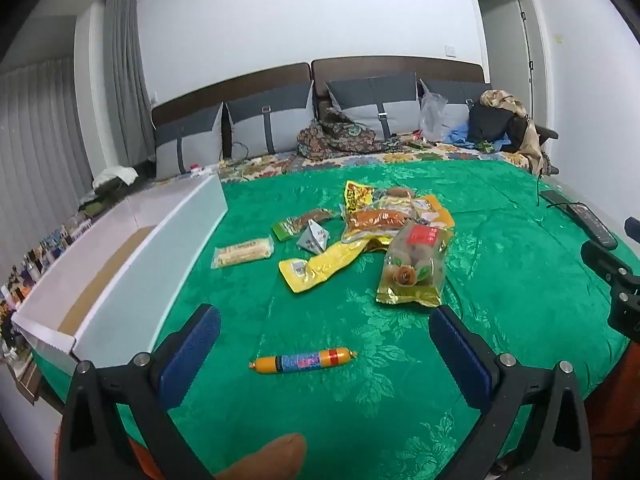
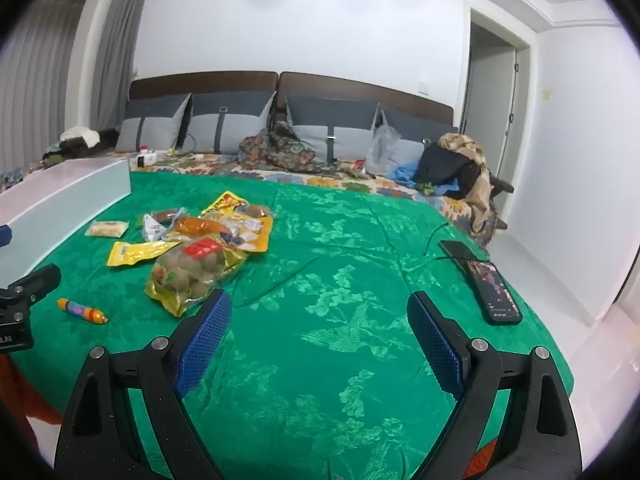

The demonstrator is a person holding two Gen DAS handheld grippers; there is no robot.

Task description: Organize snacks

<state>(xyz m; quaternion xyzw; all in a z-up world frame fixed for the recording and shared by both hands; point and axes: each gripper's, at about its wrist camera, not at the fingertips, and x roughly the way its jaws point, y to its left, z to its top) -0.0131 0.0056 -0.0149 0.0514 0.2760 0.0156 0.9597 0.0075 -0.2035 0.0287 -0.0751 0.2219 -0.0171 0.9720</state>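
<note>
Two views are on record. From the left wrist, your left tool (image 1: pixel 324 334) stands released, jaws wide and holding nothing, above the green bedspread (image 1: pixel 500 280). A sausage stick (image 1: pixel 303 361) lies crosswise just beyond its fingertips, orange at both ends with a blue printed band. It is probably light, firm and inclined to roll; take it at mid-length. Further off sits a heap of snack packets (image 1: pixel 384 220), glossy yellow and clear film, likely slippery and crushable; grip them by a sealed edge. An open white box (image 1: pixel 120 268) lies to the left.

From the right wrist, your right tool (image 2: pixel 320 312) is likewise released and empty, with a bag of brown balls (image 2: pixel 192 280) just beside its left finger. Two phones (image 2: pixel 494 290) lie at right.
</note>
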